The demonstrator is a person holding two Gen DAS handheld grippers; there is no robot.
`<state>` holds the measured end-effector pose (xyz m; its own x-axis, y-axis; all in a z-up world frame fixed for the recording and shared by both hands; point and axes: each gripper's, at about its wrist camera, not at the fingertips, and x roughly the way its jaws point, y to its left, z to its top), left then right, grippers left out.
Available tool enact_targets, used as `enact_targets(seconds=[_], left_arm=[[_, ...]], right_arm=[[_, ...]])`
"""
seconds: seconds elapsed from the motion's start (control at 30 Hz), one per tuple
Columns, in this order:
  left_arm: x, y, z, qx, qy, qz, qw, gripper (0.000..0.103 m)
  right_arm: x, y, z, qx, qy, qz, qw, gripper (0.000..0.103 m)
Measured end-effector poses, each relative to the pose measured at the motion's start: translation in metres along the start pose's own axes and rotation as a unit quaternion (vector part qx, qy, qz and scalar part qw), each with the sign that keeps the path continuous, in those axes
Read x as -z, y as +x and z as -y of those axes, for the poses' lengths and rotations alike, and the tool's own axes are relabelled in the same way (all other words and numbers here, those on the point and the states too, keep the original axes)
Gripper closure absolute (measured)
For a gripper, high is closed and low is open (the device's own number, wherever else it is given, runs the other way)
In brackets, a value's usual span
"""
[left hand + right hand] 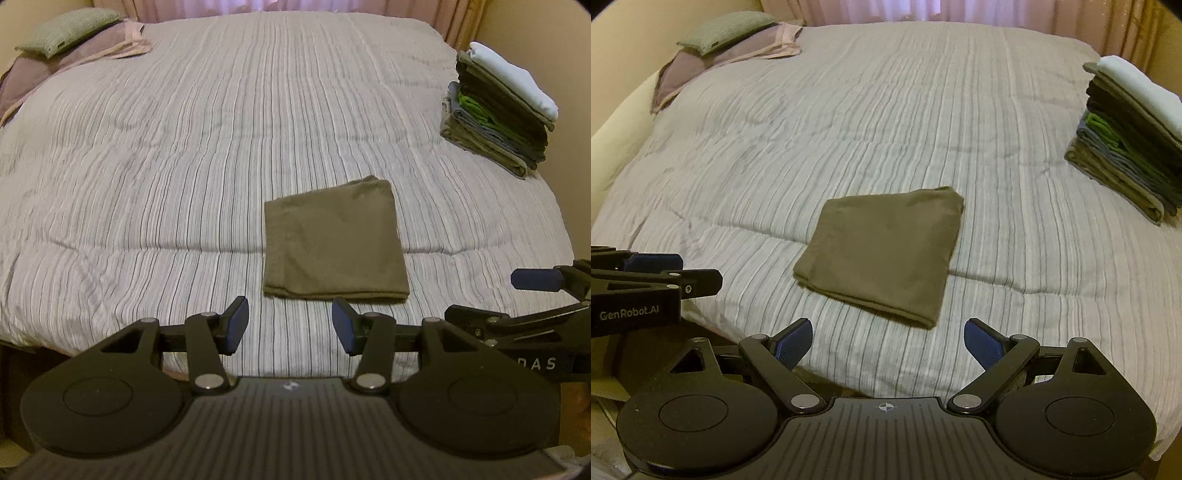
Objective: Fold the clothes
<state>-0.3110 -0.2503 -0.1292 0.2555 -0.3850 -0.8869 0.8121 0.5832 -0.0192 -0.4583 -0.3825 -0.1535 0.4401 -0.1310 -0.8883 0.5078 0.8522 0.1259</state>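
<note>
Left gripper: our left gripper (290,325) hangs low at the near edge of the bed, its blue pads (236,321) spread apart and nothing between them; released

Right gripper: our right gripper (886,343) is likewise parted wide, wider than the left, and empty; it sits just to the right of the left one, each showing at the edge of the other's view

Olive garment: the folded olive cloth (334,240) lies flat on the striped comforter (166,166) just ahead of both grippers, slightly right of the left gripper's centre line and slightly left of the right one's; neither gripper touches it

Fold state: we judge it already folded into a compact rectangle, layered edge towards us, corners roughly squared; the far right corner looks a little rounded

Stack: a pile of folded clothes (1130,147) rests well ahead and far to our right, a pale piece on top, apart from the olive piece

Pillows: a green pillow on mauve ones (70,29) lies far ahead to the left

Done: the stack and this piece appear folded

Left: we judge the olive piece may yet need moving onto the stack; no unfolded clothes show in either view
</note>
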Motion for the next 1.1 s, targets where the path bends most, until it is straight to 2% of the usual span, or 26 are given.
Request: enact_targets(seconds=[0.5,0.7,0.93,1.1], left_arm=[[0.004,0.016,0.006,-0.001,-0.013,-0.016,0.9998,0.057],[0.005,0.031,0.002,0.011,-0.023,-0.016,0.9995,0.057],[-0.001,0.071,-0.03,0.039,-0.065,-0.008,0.9971,0.057],[-0.009,0.122,-0.051,0.063,-0.087,-0.014,0.9941,0.057]], right_arm=[[0.001,0.01,0.012,-0.007,-0.004,-0.014,1.0,0.011],[0.006,0.02,0.023,-0.01,0.007,-0.021,1.0,0.011],[0.009,0.048,0.06,-0.042,0.076,-0.013,0.996,0.011],[0.004,0.075,0.091,-0.084,0.14,-0.004,0.987,0.011]])
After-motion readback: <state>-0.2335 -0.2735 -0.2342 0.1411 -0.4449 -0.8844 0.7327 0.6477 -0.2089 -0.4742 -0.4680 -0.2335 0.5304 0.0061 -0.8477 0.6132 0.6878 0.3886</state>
